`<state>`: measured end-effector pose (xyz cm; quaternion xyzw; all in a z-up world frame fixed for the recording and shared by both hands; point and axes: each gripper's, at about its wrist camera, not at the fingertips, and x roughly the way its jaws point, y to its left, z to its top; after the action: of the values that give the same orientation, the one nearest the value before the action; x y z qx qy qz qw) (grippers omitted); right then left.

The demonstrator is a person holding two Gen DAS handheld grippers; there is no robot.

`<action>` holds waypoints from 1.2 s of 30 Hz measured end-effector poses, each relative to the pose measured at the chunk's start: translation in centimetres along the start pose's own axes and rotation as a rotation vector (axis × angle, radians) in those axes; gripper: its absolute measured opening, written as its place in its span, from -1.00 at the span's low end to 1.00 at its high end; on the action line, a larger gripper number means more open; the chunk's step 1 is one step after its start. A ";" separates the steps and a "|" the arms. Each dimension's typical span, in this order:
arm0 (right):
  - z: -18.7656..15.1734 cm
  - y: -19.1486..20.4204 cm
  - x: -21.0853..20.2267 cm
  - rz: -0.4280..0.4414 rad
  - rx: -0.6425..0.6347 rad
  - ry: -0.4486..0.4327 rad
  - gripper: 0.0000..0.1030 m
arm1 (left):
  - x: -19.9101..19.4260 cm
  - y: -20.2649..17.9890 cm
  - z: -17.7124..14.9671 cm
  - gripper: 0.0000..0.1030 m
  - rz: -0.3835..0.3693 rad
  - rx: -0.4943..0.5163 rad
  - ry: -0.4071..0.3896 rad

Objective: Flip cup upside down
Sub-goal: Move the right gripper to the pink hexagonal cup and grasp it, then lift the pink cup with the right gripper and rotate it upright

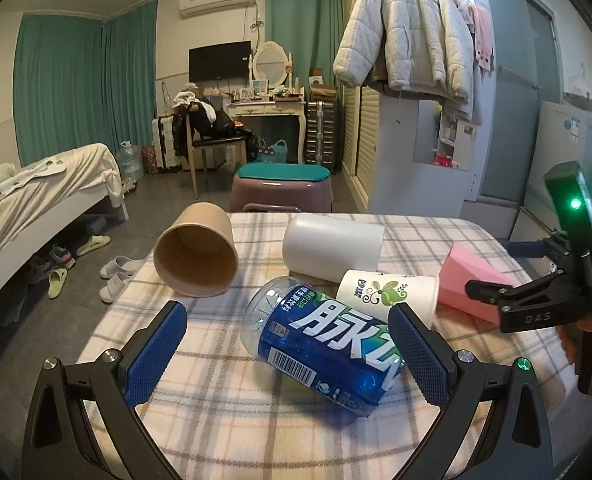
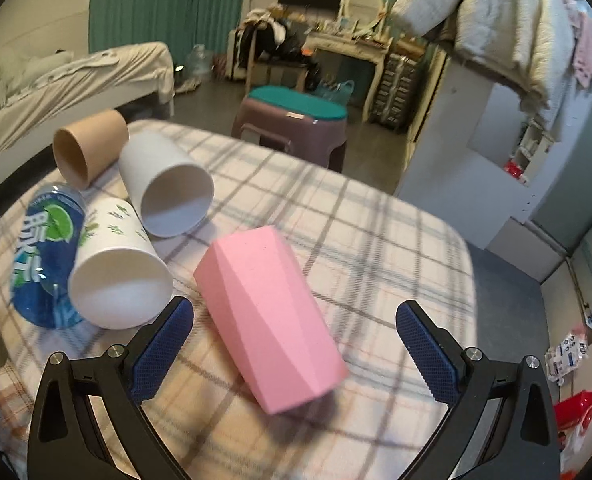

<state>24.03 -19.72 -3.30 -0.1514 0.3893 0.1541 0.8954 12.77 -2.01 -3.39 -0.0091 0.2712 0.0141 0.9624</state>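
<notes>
Jaws spread wide on both grippers, nothing held; right gripper (image 2: 294, 354) straddles the pink cup (image 2: 270, 320), lying on its side on the plaid table (image 2: 395, 248). Left gripper (image 1: 287, 354) w/ blue bottle (image 1: 319, 344) between its fingers; brown, white & printed cups lie nearby.

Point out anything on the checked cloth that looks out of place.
All five containers lie tipped on their sides: brown cup, white cup, leaf-print cup, pink cup and blue bottle. No spill shows.

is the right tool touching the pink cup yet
Apart. In the right wrist view the right tool is open, and bare plaid cloth shows between each finger and the pink cup lying on its side.
</notes>
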 end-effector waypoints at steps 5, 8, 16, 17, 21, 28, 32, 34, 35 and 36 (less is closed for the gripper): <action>-0.1 0.5 1.8 0.024 -0.010 0.031 0.72 | 0.6 0.5 0.0 1.00 -0.010 -0.013 0.014; -0.1 0.9 2.3 0.027 -0.016 0.063 0.61 | 0.7 0.8 0.1 1.00 -0.020 -0.020 0.019; -0.4 1.6 -0.2 -0.033 0.066 0.095 0.34 | -0.9 1.7 0.1 1.00 -0.050 -0.052 -0.015; -0.5 1.8 -0.8 -0.044 0.082 0.098 0.33 | -1.2 2.0 0.1 1.00 -0.055 -0.057 -0.020; -1.1 3.1 -3.4 -0.048 0.154 0.118 0.29 | -2.6 2.9 -0.1 1.00 -0.088 -0.083 -0.036; -2.1 6.8 -7.5 -0.033 0.175 0.128 0.28 | -5.2 4.9 -0.6 1.00 -0.129 -0.116 -0.068; -2.8 9.2 -10.0 0.012 0.198 0.132 0.28 | -6.2 6.3 -0.7 1.00 -0.142 -0.140 -0.089; -3.3 10.0 -10.3 0.057 0.218 0.158 0.28 | -6.5 6.7 -0.8 1.00 -0.151 -0.155 -0.092; -3.6 10.1 -10.1 0.078 0.241 0.179 0.28 | -6.6 6.9 -0.8 1.00 -0.154 -0.159 -0.091; -3.9 10.1 -9.6 0.091 0.265 0.199 0.28 | -6.6 6.9 -0.9 1.00 -0.155 -0.158 -0.091</action>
<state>11.30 -13.60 -0.22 -0.0286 0.4993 0.1260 0.8568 6.46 4.74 -0.78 -0.1054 0.2236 -0.0384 0.9682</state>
